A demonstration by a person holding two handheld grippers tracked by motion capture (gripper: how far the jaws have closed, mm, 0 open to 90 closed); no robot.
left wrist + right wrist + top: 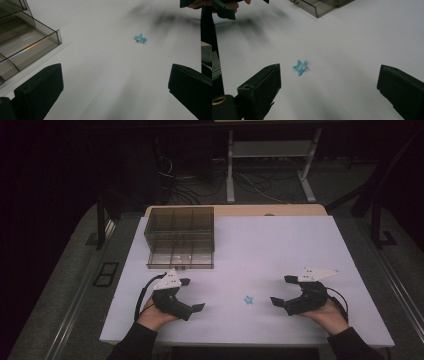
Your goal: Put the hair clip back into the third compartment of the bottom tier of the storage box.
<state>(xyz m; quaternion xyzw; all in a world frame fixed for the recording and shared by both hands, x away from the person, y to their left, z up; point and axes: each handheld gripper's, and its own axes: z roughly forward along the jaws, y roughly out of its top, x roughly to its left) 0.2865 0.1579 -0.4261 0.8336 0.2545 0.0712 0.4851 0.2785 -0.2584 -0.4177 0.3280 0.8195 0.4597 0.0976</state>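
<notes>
A small turquoise star-shaped clip (pixel 248 299) lies flat on the white table (pixel 270 245), between the two hands. In the left gripper view the clip (pixel 141 38) sits ahead and to the right of the wide-apart jaws. In the right gripper view the clip (pixel 300 66) lies just ahead of the left jaw. My left gripper (pixel 192 294) rests near the front left, open and empty. My right gripper (pixel 283 290) rests near the front right, also open and empty. Both point inward at the clip without touching it.
A smoky transparent compartment box (pixel 181 236) stands at the back left of the table, its front edge close to the left gripper; its corner (pixel 37 37) shows in the left gripper view. Dark floor, cables and a stand's legs (pixel 270 165) lie beyond the table.
</notes>
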